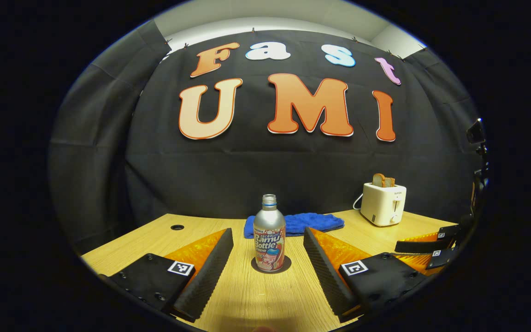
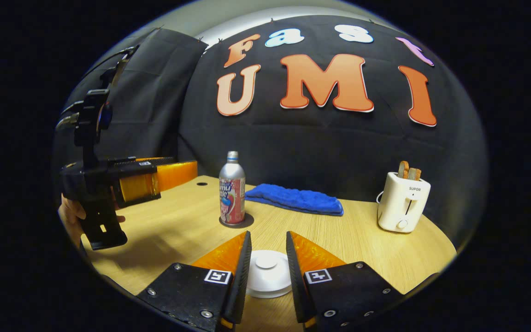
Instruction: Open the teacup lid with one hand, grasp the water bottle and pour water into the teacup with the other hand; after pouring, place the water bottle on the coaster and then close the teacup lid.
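Bottle parked on its coaster, my right gripper straddling the teacup lid.

My left gripper point(image 1: 268, 258) is released, its ribbed black fingers spread wide, and the silver aluminium water bottle with the printed red label point(image 1: 269, 235) stands upright between them at 12 o'clock, on the dark round coaster point(image 1: 271, 266). My right gripper point(image 2: 268, 267) has a finger on either side of the white domed teacup lid point(image 2: 268, 273) (whether the pads actually press it I cannot tell). From there the bottle sits at 11 o'clock, the folded blue towel point(image 2: 295, 199) at 12, the white toaster holding two bread slices point(image 2: 403, 201) at 2, all on the light wooden table point(image 2: 348, 240). My left gripper shows at 9, my hand point(image 2: 73, 213) around its handle.
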